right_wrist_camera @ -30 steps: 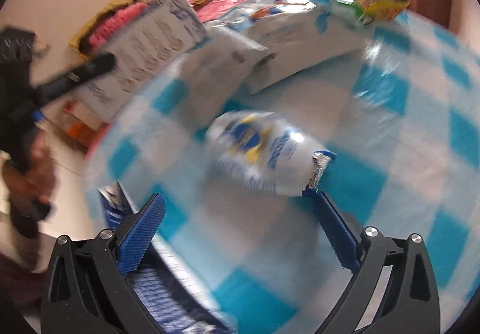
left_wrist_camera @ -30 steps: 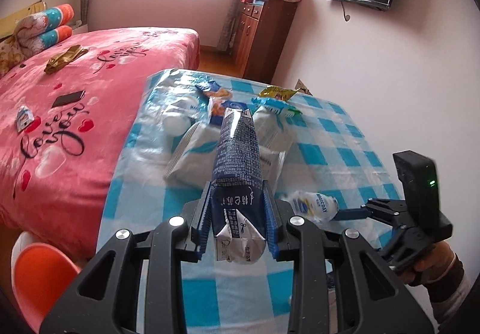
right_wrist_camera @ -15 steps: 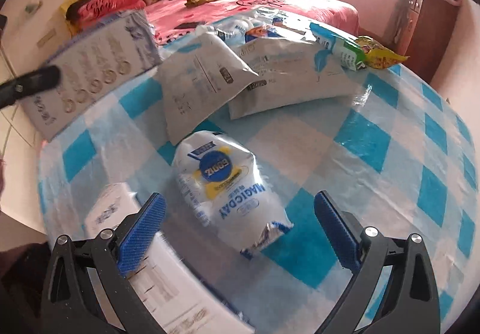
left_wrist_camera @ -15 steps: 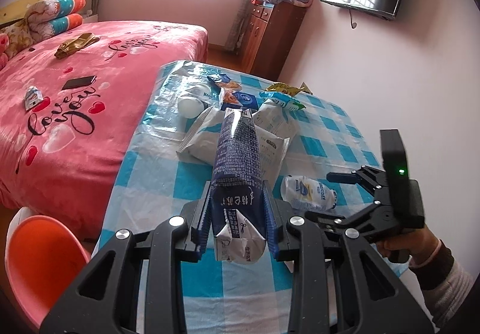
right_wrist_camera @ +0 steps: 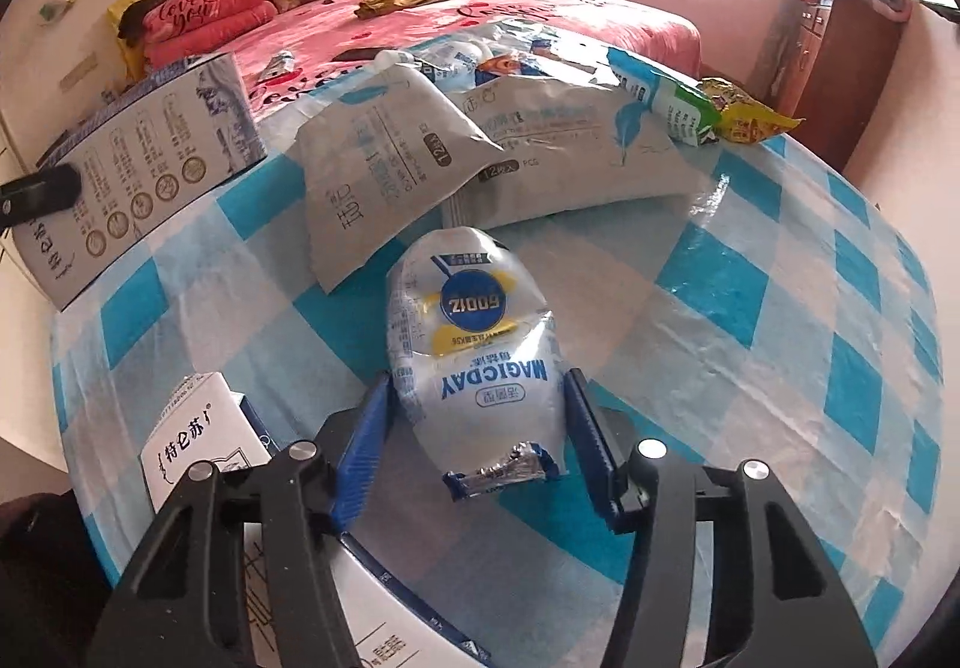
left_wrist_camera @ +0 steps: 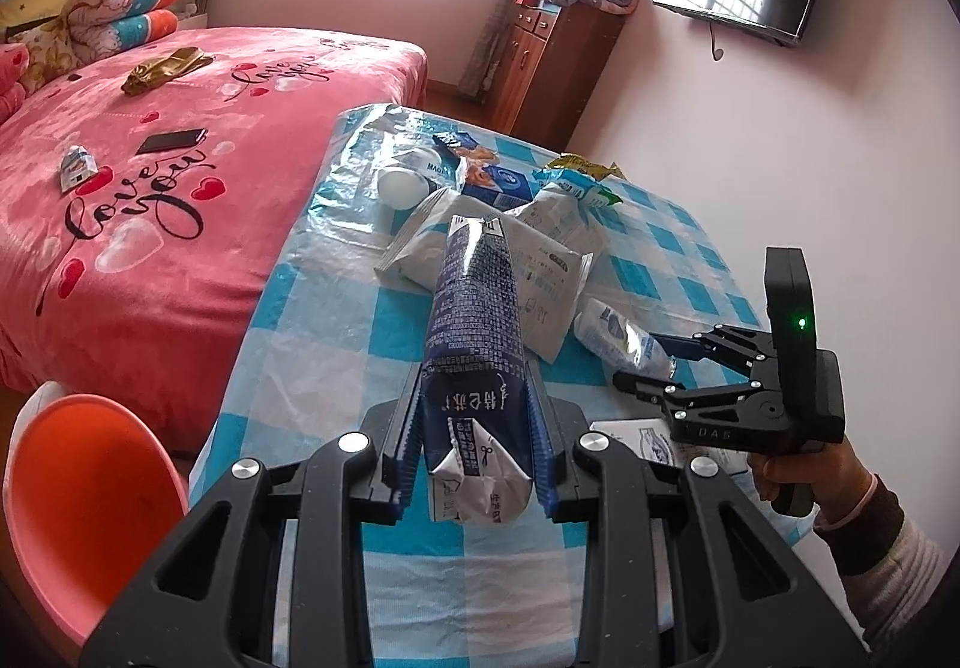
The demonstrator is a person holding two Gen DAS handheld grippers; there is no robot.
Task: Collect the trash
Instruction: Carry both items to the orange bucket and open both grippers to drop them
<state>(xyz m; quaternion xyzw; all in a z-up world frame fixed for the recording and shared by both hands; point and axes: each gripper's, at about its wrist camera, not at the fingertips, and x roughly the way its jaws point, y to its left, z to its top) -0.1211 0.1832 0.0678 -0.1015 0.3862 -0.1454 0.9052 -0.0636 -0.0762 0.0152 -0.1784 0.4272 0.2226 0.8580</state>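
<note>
The white milk pouch with the blue and yellow label is lying flat on the blue-and-white checked tablecloth, its crimped foil end pointing toward the right-wrist camera at 6 o'clock. The right gripper is straddling the pouch's near end, its blue pads sitting just beside the pouch on either side; the jaws are partly closed around it, but whether they are already pressing it cannot be told. In the left-wrist view the same pouch is lying at 3 o'clock from centre, with the right gripper reaching to it from the right. The left gripper is clenching a dark blue milk carton, which is sticking out forward toward 12 o'clock above the table. Beyond the pouch, at 12 o'clock in the right-wrist view, two grey wrappers are overlapping each other, and a blue-green packet and a yellow packet are lying at 1 o'clock. A white carton is resting at 8 o'clock near the table edge. An orange bin is standing at 8 o'clock in the left-wrist view, below the pink bed.
</note>
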